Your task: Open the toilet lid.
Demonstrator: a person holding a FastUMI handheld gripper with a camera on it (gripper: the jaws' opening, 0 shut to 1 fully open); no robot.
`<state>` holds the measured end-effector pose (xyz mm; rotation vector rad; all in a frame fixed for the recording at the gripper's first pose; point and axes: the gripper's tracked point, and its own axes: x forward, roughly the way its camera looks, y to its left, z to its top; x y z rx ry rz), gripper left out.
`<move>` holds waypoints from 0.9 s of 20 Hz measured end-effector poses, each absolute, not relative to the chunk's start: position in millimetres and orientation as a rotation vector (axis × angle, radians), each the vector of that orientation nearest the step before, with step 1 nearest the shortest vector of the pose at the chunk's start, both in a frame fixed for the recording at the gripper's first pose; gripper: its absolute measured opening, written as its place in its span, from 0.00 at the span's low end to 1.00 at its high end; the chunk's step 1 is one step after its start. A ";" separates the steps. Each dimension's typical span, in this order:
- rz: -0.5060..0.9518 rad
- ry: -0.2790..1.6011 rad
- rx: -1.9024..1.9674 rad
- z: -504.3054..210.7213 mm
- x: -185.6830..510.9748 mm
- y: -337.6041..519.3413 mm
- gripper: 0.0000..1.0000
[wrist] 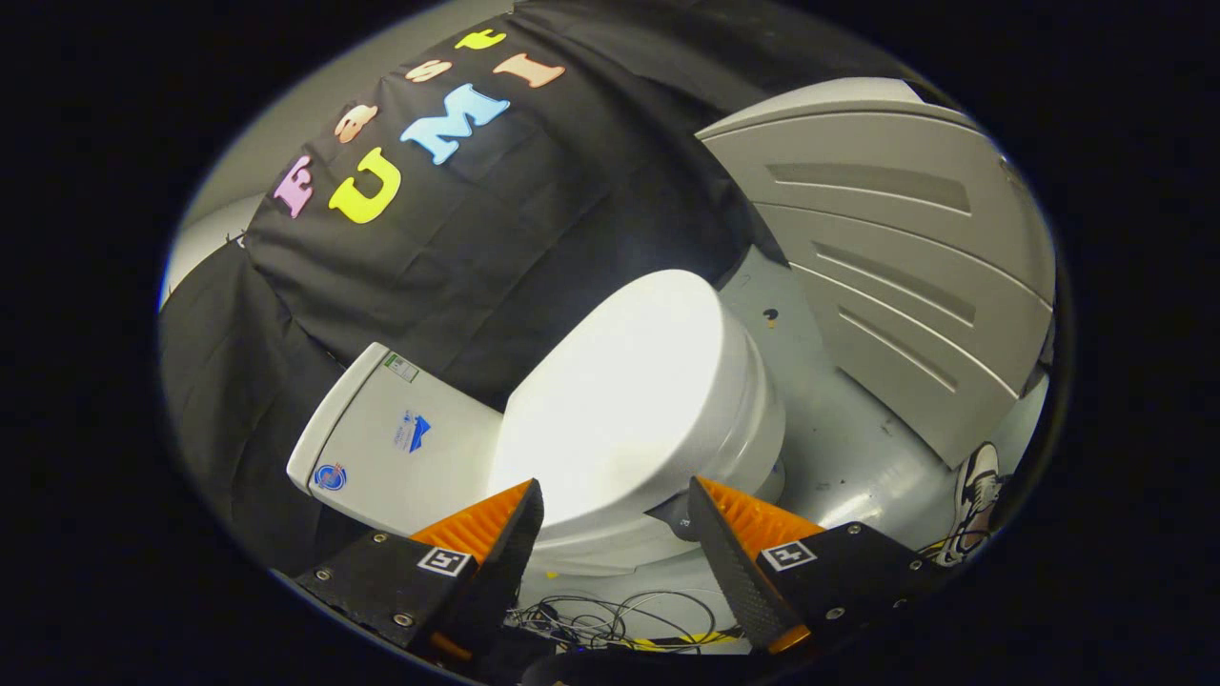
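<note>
Gripper view | my gripper (615,519) fingers wide apart, holding nothing | toilet lid (620,400) still down, just ahead at 12 o'clock, tank (391,443) at 10 | lift not started, whole job left.

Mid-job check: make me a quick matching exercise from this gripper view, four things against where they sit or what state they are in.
Things:
1. white toilet lid
2. white toilet tank with small stickers
3. tool
4. black-and-white sneaker

Places or states:
A. open, fingers apart, touching nothing
B. on the grey floor beside the grey ribbed panel
C. closed, lying flat on the bowl just beyond the fingers
D. against the black cloth wall, behind the lid

Pairs: 1-C, 2-D, 3-A, 4-B
</note>
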<state>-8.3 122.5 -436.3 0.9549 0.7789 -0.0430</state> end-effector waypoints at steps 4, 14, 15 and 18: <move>-0.065 0.840 0.992 -462.7 -21.1 124.0 0.94; -0.165 0.861 1.186 -497.6 -26.5 125.9 0.64; -0.171 0.855 1.207 -499.4 -24.8 125.5 0.64; -0.199 0.826 1.286 -503.0 -18.2 123.0 0.64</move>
